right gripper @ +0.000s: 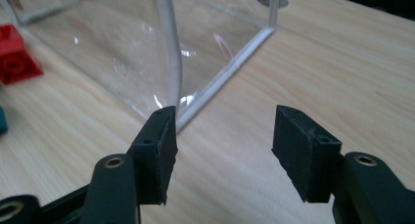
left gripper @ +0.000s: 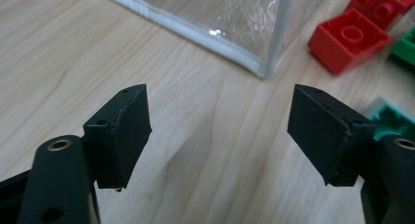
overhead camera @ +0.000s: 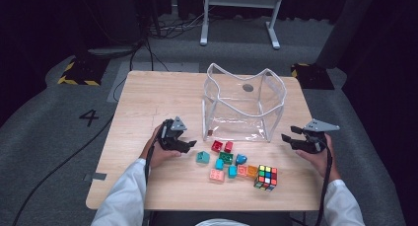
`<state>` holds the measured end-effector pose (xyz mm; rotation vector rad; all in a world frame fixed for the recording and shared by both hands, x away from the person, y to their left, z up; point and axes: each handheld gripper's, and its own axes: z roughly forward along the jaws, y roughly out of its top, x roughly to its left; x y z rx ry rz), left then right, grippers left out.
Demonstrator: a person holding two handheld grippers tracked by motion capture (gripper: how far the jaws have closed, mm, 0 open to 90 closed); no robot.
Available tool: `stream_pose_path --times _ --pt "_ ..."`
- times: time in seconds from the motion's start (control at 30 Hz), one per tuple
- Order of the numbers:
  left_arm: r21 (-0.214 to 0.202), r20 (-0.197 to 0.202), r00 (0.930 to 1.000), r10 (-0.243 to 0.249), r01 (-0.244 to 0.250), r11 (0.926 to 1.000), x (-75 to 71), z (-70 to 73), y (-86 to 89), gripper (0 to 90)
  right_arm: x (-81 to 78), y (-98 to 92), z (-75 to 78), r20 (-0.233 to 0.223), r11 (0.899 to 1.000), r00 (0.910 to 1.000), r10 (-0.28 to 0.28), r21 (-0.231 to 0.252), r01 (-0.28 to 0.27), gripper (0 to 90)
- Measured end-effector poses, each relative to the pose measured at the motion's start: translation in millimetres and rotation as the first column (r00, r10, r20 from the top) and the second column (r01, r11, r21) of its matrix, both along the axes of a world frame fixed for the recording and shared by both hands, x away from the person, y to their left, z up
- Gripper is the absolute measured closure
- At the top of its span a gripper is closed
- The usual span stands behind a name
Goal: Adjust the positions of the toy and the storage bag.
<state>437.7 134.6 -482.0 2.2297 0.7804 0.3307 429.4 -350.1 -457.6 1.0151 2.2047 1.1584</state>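
Handling, near to far: judged from what lies by the grippers, the clear bag and the loose bricks.
Puzzle cube (overhead camera: 265,177): nearest the table's front edge, about 5 o'clock from the table's centre; hard, stiff, square-faced, likely light; best pinched across two opposite flat faces.
Brick cluster: pink brick (overhead camera: 216,175), orange brick (overhead camera: 252,171), green brick (overhead camera: 226,158), teal brick (overhead camera: 202,157), red brick (overhead camera: 217,146) (left gripper: 348,39); lying loose on the wood between cube and bag, some touching; hard plastic, light, smooth and probably a little slippery; safest taken across the flat side walls, not over the studs.
Left gripper (overhead camera: 183,143) (left gripper: 219,136): at 9 o'clock of the cluster, held in the left hand (overhead camera: 156,152); jaws parted, nothing between the pads, bare wood under them.
Right gripper (overhead camera: 291,138) (right gripper: 224,150): at 3 o'clock of the bag's front corner, held in the right hand (overhead camera: 318,156); jaws likewise apart and empty.
Clear bag (overhead camera: 243,103) (left gripper: 254,23) (right gripper: 122,48): standing open-topped at 12 o'clock of the bricks, just behind them; thin see-through film with white piped edges, soft and floppy, rim sagging in waves; light, glossy, apt to slide on the wood or buckle; firmest hold judged to be on the piped rim or a corner seam, one side per gripper.
Table (overhead camera: 153,102): pale wood, smooth.
Writing: white numeral "4" on the floor (overhead camera: 89,117) at 9 o'clock of the table; no brand or label readable on bag, bricks or cube.
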Motion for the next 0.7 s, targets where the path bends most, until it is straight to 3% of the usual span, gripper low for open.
stream_pose_path --times 0.07,0.13,0.27,0.4,0.43,0.47,0.53,0.6,0.67,0.7 --pt "0.022 0.03 0.9996 0.0 -0.001 0.9998 5.6 1.9 -8.1 24.9 4.8 5.4 3.8 0.001 1.0 1.0 0.009 0.009 -0.009 40.9" --pt "-0.008 0.014 0.9998 -0.013 0.013 0.9999 10.7 2.9 -16.3 25.2 8.5 12.1 5.6 0.003 1.0 0.9997 0.023 0.012 -0.023 40.7" --pt "-0.037 0.022 0.9996 -0.017 0.018 0.9991 20.0 5.9 -29.0 27.0 10.8 22.6 6.5 0.005 0.999 0.999 0.045 -0.004 -0.045 41.7" --pt "-0.058 0.046 0.9986 -0.025 0.028 0.9979 25.8 10.7 -39.8 33.0 11.0 35.6 5.6 0.004 0.996 0.997 0.078 -0.051 -0.078 45.4" --pt "-0.076 0.029 0.9989 -0.037 0.039 0.9963 26.4 11.5 -43.2 34.4 10.7 38.2 5.8 0.003 0.996 0.9975 0.07 -0.057 -0.07 46.7" --pt "-0.079 0.04 0.9985 -0.036 0.039 0.9961 27.3 13.2 -45.8 37.2 12.4 40.6 6.4 0.004 0.996 0.9986 0.052 -0.075 -0.052 48.9" --pt "-0.071 0.068 0.997 -0.036 0.041 0.9967 30.0 17.2 -50.0 39.3 13.5 40.3 6.8 0.009 0.996 0.9985 0.054 -0.076 -0.054 50.5" --pt "-0.106 0.051 0.9979 -0.039 0.044 0.9934 30.6 19.4 -55.2 43.4 15.1 41.1 7.5 0.01 0.998 0.999 0.043 -0.049 -0.042 53.8" --pt "-0.104 0.055 0.9977 -0.039 0.044 0.9936 32.2 22.0 -57.7 48.9 17.3 42.0 7.2 0.02 0.998 0.9991 0.037 -0.045 -0.036 59.6" --pt "-0.124 0.044 0.9975 -0.055 0.06 0.9905 34.0 21.3 -60.7 50.1 18.1 42.5 6.7 0.022 0.999 0.999 0.04 -0.034 -0.039 60.8"
